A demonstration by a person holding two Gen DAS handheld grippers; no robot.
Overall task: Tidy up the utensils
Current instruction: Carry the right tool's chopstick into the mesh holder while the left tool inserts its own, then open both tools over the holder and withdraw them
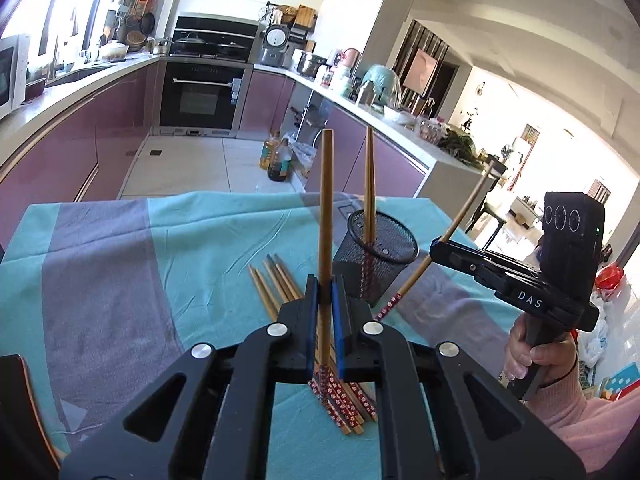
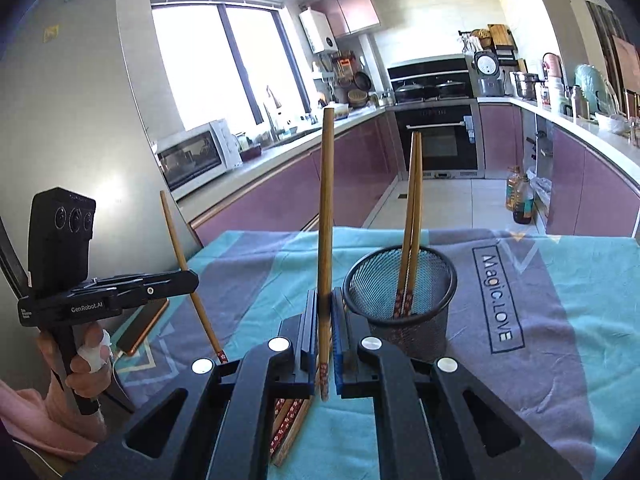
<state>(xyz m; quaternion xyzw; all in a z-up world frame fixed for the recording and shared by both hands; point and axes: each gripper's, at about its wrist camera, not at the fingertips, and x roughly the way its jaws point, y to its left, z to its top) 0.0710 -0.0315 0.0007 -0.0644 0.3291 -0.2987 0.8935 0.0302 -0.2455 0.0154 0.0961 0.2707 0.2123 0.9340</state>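
Observation:
My left gripper (image 1: 325,285) is shut on one wooden chopstick (image 1: 325,200), which stands nearly upright with its red patterned end down. My right gripper (image 2: 325,300) is shut on another chopstick (image 2: 326,200), also nearly upright. Each gripper shows in the other's view: the right gripper (image 1: 435,249) with its slanted chopstick (image 1: 456,220), the left gripper (image 2: 193,279) with its own (image 2: 176,236). A black mesh cup (image 1: 376,256) (image 2: 400,296) stands on the cloth just ahead, two chopsticks (image 1: 369,184) (image 2: 414,200) leaning in it. Several loose chopsticks (image 1: 276,280) (image 2: 288,416) lie on the cloth below the grippers.
A teal and grey tablecloth (image 1: 120,264) (image 2: 560,320) covers the table. A phone (image 2: 140,328) lies near its left edge. Beyond the far edge are the kitchen floor, oil bottles (image 1: 278,158) and purple cabinets. A person's hands in pink sleeves (image 1: 580,412) hold the gripper handles.

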